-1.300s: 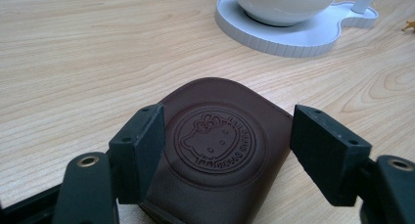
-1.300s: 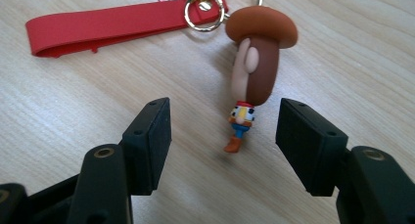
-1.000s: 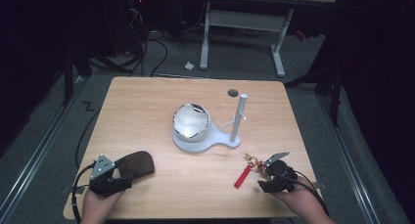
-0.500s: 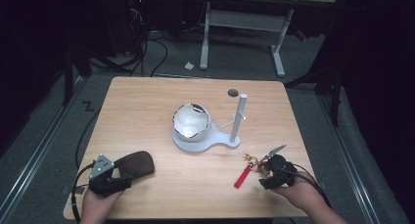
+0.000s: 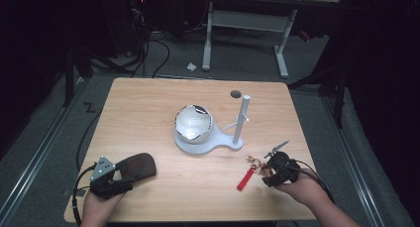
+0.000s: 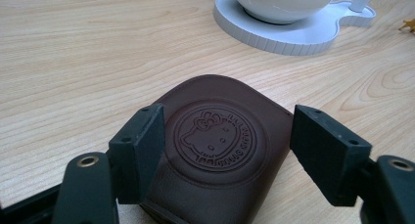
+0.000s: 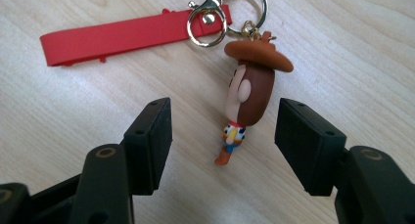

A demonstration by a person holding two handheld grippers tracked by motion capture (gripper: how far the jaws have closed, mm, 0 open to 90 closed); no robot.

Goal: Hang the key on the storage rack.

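A brown leather pouch (image 6: pixel 218 148) stamped with a cartoon cat emblem lies flat on the table near the front left (image 5: pixel 137 166). My left gripper (image 6: pixel 226 145) (image 5: pixel 118 183) is open, its jaws standing on either side of the pouch's near end. At the front right lies a keychain: a red strap (image 7: pixel 122 35) (image 5: pixel 245 178), gold rings (image 7: pixel 215 16) and a small cowboy figure (image 7: pixel 249 94). My right gripper (image 7: pixel 222 131) (image 5: pixel 270 176) is open, with the figure's lower half between its jaws, apart from both pads.
A white stand (image 5: pixel 208 142) holds a shiny round bowl (image 5: pixel 194 123) and an upright post (image 5: pixel 241 119) with a side peg, mid-table. A dark round hole (image 5: pixel 236 94) sits near the table's far edge. Desk legs and cables are on the floor beyond.
My right gripper has slid left and closer to the keychain. The left gripper has barely moved at the pouch.
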